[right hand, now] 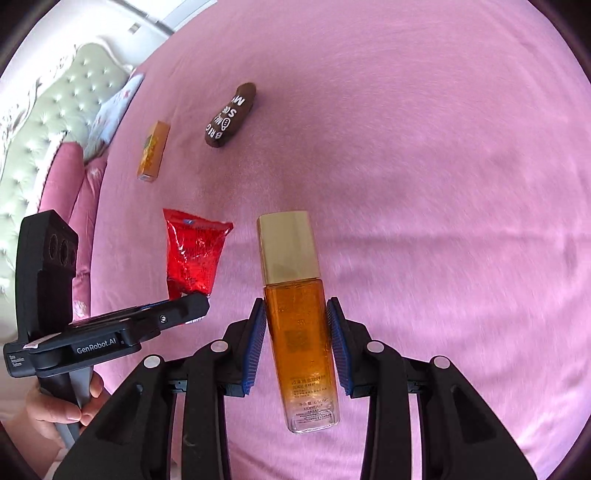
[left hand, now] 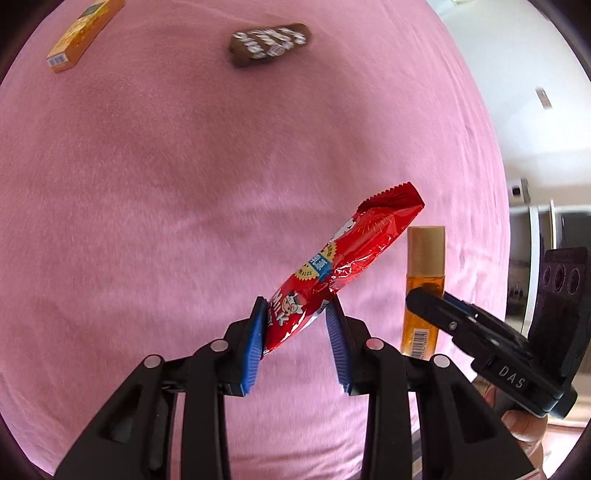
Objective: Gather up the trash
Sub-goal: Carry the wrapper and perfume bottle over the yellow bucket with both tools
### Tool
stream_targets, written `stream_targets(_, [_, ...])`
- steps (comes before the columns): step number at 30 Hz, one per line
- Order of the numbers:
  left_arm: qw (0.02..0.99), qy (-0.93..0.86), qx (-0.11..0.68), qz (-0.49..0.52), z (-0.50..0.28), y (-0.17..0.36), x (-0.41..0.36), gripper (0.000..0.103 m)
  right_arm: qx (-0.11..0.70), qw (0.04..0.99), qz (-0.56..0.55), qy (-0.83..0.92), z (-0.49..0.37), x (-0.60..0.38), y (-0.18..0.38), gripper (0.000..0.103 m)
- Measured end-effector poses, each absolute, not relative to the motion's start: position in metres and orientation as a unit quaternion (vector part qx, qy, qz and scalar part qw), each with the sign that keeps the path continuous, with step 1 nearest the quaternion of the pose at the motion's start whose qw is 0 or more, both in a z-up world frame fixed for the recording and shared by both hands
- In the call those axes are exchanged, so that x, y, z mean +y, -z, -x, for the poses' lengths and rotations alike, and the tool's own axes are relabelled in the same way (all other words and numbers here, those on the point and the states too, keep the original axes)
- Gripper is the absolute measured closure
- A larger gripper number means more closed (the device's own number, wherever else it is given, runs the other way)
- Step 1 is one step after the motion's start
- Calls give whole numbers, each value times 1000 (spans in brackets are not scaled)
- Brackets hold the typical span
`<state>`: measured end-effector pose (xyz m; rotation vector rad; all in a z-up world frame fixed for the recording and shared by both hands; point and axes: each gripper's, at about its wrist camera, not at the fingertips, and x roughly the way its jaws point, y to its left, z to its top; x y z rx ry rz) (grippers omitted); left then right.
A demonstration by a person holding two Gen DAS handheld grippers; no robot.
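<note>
My left gripper (left hand: 296,308) is shut on a red snack wrapper (left hand: 347,258) and holds it above the pink bedspread (left hand: 147,184); the wrapper sticks up to the right. It also shows in the right wrist view (right hand: 194,251), with the left gripper (right hand: 177,314) below it. My right gripper (right hand: 296,308) is shut on an amber bottle (right hand: 299,314) with a gold cap, held off the bed. In the left wrist view the bottle (left hand: 424,273) and right gripper (left hand: 436,306) sit at the right.
A brown wrapped bar (left hand: 269,44) (right hand: 231,116) and an orange box (left hand: 83,35) (right hand: 153,151) lie farther off on the bedspread. A tufted headboard (right hand: 55,110) and pillows (right hand: 110,114) are to the left.
</note>
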<state>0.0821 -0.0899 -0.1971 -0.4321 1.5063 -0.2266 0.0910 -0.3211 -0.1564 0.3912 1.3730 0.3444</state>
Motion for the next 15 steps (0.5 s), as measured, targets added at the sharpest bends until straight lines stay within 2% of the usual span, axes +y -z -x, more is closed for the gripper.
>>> stream_targets(6, [698,180,682,127,-37,176,-131,70,590,772,-216,-95,-10,-342,127,70])
stream_targets(15, [666,286,688,35,37,167,-212,70,554,777,-297,28,128,-398,117,70])
